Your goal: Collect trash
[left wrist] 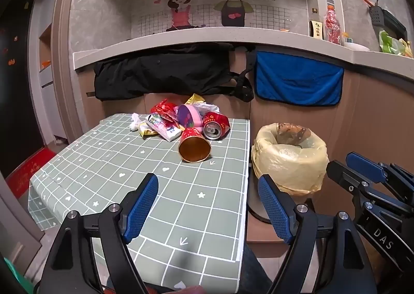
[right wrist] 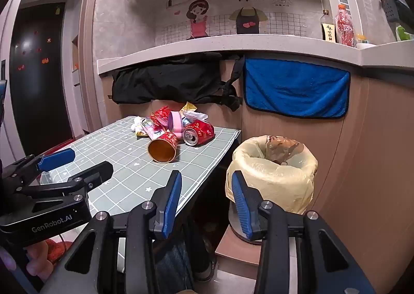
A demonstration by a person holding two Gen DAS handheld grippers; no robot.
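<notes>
The left gripper (left wrist: 208,206) hangs above the near part of the table (left wrist: 108,159), its two blue-padded fingers (left wrist: 141,206) spread wide apart with nothing between them and nothing touching the pads; through the gap shows only the green grid-patterned tablecloth and the table's right edge. The right gripper (right wrist: 205,202) is held just beside it, off the table's right edge and in front of the bin (right wrist: 271,172), its jaws parted but standing closer together than the left's, likewise empty and touching nothing. Each gripper shows in the other's view, tilted a little downward. The trash sits in a heap at the far end of the table, well apart from both claws: a red paper cup (left wrist: 194,145) lies on its side with its gold-brown mouth turned toward the cameras, and touching it from behind lies a red can (left wrist: 216,125) on its side, its open top facing forward. Behind these lean a pink round box (left wrist: 189,116), red crumpled wrappers (left wrist: 163,109), a white packet with printing (left wrist: 165,128), a crumpled white tissue (left wrist: 135,122) at the left of the heap, a gold wrapper (left wrist: 196,99) and a clear plastic bag at the back. The bin, lined with a pale yellow bag, stands to the right of the table on a low stand, with brownish scraps already inside.
</notes>
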